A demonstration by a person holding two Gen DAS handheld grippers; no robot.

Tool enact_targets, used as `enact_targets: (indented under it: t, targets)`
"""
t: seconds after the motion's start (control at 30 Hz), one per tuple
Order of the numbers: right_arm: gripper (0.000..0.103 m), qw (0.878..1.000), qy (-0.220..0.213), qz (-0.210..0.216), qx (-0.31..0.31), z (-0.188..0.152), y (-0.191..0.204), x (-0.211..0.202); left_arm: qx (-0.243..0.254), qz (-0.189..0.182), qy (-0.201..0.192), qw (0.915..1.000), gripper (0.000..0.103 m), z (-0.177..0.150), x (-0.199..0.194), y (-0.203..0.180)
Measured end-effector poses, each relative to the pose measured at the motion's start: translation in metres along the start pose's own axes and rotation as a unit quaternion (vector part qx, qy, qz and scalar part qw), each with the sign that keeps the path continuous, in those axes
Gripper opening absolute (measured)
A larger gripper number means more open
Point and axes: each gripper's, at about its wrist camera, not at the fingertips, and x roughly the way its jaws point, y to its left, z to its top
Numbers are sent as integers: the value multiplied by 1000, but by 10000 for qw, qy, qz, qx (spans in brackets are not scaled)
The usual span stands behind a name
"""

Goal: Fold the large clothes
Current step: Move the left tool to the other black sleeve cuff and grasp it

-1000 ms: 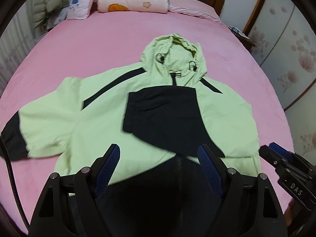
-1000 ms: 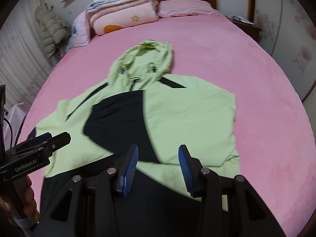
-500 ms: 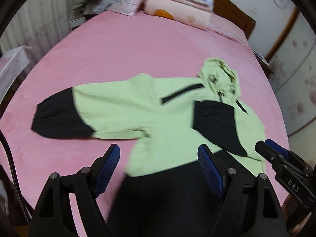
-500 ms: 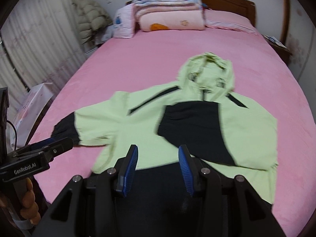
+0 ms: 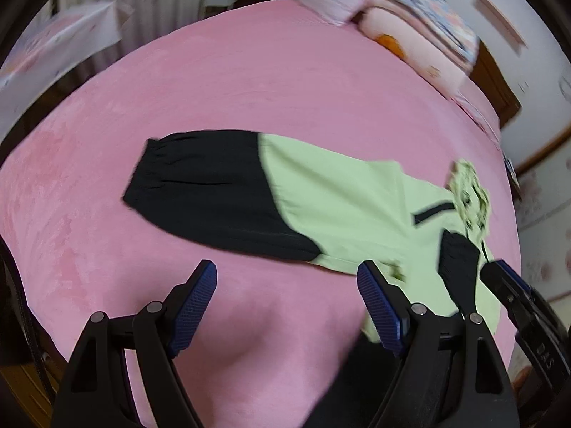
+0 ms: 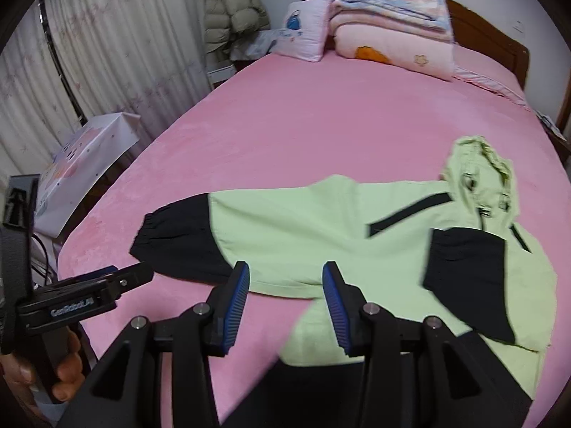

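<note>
A light green hooded jacket (image 6: 321, 228) with black cuffs and hem lies flat on the pink bed (image 6: 321, 125). Its right sleeve is folded across the chest, black cuff (image 6: 467, 271) on top. Its left sleeve stretches out to the left, ending in a black cuff (image 5: 210, 192), also in the right wrist view (image 6: 178, 239). My left gripper (image 5: 285, 303) is open and empty, above the bed just short of that sleeve. My right gripper (image 6: 285, 303) is open and empty, over the sleeve's lower edge.
Folded quilts (image 6: 392, 32) and a pillow (image 6: 307, 32) are stacked at the wooden headboard (image 6: 489, 42). A white bag (image 6: 85, 164) and curtains (image 6: 107, 53) stand left of the bed. A puffy coat (image 6: 232, 10) hangs at the back.
Both grippers have swung left, from over the jacket's body toward the outstretched left sleeve. The jacket itself has not moved. Both grippers stay open.
</note>
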Motion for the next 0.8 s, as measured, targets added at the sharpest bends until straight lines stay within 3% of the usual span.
enact_targets:
  t: [0.27,0.4,0.6,0.8]
  targets:
    - [42,9994,261,39,-224,16,58,57,-848,49,185,9962,78,18,55,98]
    - [42,9990,354,85,-255,18,70,77,-1309,47,286,9910,71,22,89,135]
    - [42,9985,509,31,-190,19,74,96,-2092,-282,354,9768,63,22,127,170]
    - [42,9978,647,-30,-107,17,70,108,-2308,-360,193,9722,63,29,149,181]
